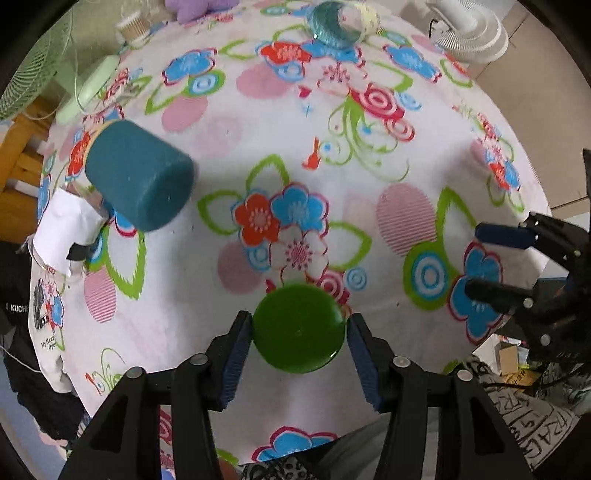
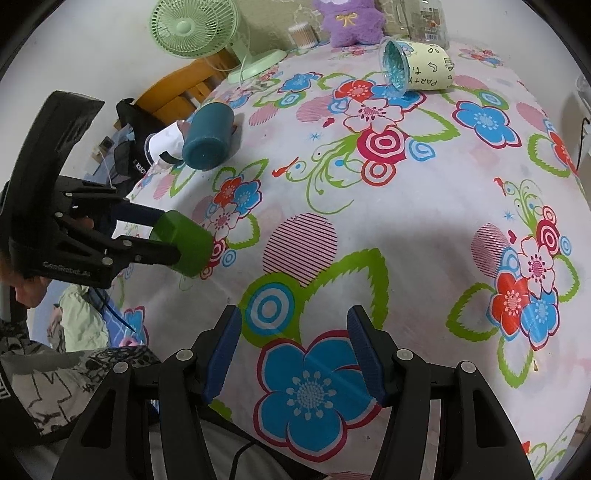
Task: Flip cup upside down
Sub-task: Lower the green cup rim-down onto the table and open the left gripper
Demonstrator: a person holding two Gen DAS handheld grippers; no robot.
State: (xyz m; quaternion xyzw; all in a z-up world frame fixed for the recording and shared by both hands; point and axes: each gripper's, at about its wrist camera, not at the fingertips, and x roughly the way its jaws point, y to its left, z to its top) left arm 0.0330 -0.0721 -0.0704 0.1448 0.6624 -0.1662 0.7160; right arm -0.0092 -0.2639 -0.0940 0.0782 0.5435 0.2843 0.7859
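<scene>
A green cup point(image 1: 299, 328) is held between the blue pads of my left gripper point(image 1: 300, 330), its flat base facing the camera. In the right wrist view the same green cup point(image 2: 184, 245) is held sideways in my left gripper point(image 2: 177, 240), just above the floral tablecloth near the table's left edge. My right gripper point(image 2: 291, 354) is open and empty above the cloth at the near edge; it also shows in the left wrist view point(image 1: 480, 258) at the right.
A teal cup point(image 1: 138, 175) lies on its side at the left, next to a clear cup with a white paper label point(image 1: 62, 236). A clear-rimmed party cup point(image 2: 413, 66) lies on its side at the back. A green fan point(image 2: 195, 26), a purple plush point(image 2: 351, 22) and a white fan point(image 1: 469, 33) stand at the far edges.
</scene>
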